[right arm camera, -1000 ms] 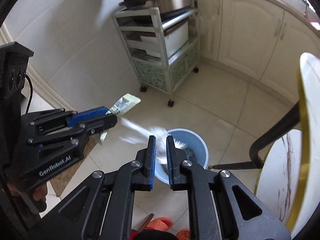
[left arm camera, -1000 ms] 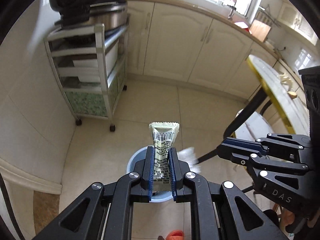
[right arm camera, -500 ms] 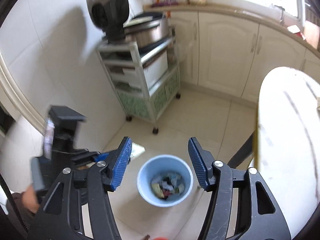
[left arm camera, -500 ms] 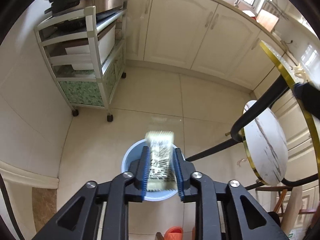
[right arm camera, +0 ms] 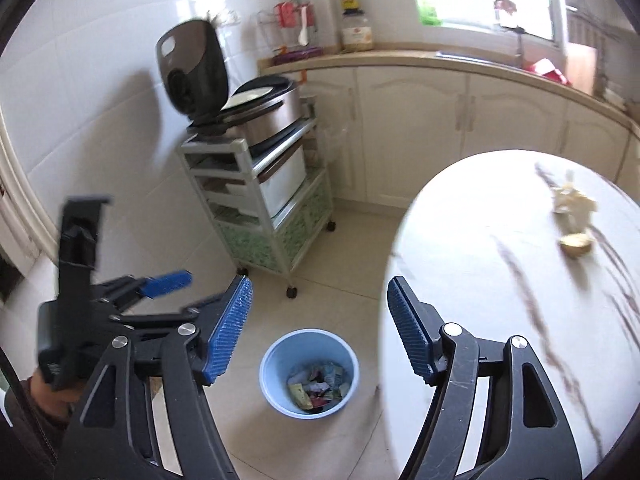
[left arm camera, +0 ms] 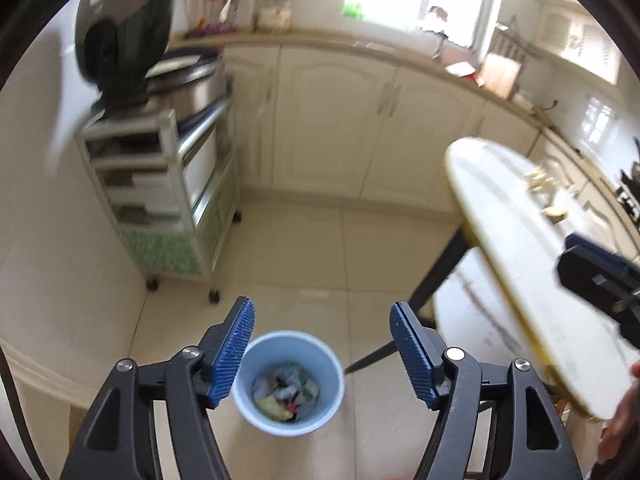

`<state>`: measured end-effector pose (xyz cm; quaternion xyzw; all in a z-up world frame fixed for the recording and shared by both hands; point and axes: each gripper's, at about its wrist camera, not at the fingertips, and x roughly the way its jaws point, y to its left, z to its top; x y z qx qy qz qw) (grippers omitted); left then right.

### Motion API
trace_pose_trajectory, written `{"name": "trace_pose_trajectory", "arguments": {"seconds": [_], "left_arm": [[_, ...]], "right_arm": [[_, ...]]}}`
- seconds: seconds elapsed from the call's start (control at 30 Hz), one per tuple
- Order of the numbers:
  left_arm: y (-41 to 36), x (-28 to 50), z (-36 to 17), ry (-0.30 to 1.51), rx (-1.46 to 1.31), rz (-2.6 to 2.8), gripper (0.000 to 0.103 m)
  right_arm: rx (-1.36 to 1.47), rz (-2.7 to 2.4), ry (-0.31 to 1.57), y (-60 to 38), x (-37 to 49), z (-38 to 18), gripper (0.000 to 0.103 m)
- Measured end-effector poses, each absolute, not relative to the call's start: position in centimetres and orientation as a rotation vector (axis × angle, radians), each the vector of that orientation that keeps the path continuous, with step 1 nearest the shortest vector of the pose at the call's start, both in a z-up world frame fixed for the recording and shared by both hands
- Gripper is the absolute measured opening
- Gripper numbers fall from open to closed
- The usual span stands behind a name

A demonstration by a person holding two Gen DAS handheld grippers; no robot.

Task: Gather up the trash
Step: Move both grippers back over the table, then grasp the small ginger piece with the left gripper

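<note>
Both claws spread wide, nothing held: left gripper [left arm camera: 322,344] right above the blue bin [left arm camera: 291,382], right gripper [right arm camera: 318,334] beside it. Remaining scraps [right arm camera: 573,210] up on the round table [right arm camera: 480,280], well apart from the bin. Likely feather-light, crumpled, crushable; best pinched low across the bunched middle. Clearest from the right wrist; blurred at the table edge from the left.

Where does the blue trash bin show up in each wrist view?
Left wrist: blue trash bin at bottom centre, between the open fingers.
Right wrist: bin at bottom centre, on the floor beside the round table.
Shared landmark: the shelf cart against the wall.
</note>
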<state>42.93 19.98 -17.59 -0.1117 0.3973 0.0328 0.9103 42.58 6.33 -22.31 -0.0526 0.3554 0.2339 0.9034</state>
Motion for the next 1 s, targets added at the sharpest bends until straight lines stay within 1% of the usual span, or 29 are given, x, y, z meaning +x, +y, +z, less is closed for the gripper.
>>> {"name": "trace_pose_trajectory", "arguments": {"seconds": [0.07, 0.13, 0.27, 0.33, 0.47, 0.7, 0.9, 1.0], "left_arm": [[18.3, 42.7, -16.2, 0.788, -0.215, 0.051, 0.072], [16.1, 43.0, -14.8, 0.760, -0.191, 0.021, 0.077], [11.6, 44.0, -13.4, 0.743, -0.143, -0.032, 0.085], [9.4, 45.1, -12.7, 0.746, -0.121, -0.056, 0.087], [4.7, 48.5, -12.2, 0.754, -0.075, -0.131, 0.088], [-3.4, 56.4, -13.1, 0.813, 0.038, -0.224, 0.088], [-8.1, 64.2, -15.4, 0.864, 0.131, -0.228, 0.087], [-9.6, 66.8, -17.0, 0.888, 0.150, -0.213, 0.079]], "right_arm": [[-0.094, 0.463, 0.724, 4.6, 42.3, -21.5, 0.072], [-0.082, 0.436, 0.713, 2.5, 42.1, -20.7, 0.079], [-0.063, 0.370, 0.685, -2.2, 41.8, -19.0, 0.082], [-0.049, 0.326, 0.677, -5.0, 41.9, -18.2, 0.091], [-0.059, 0.223, 0.659, -10.0, 42.1, -17.2, 0.091], [-0.059, 0.083, 0.676, -17.9, 43.6, -16.7, 0.091], [-0.048, 0.050, 0.709, -22.4, 45.0, -17.4, 0.092], [-0.035, 0.052, 0.724, -23.9, 45.5, -17.7, 0.092]]}}
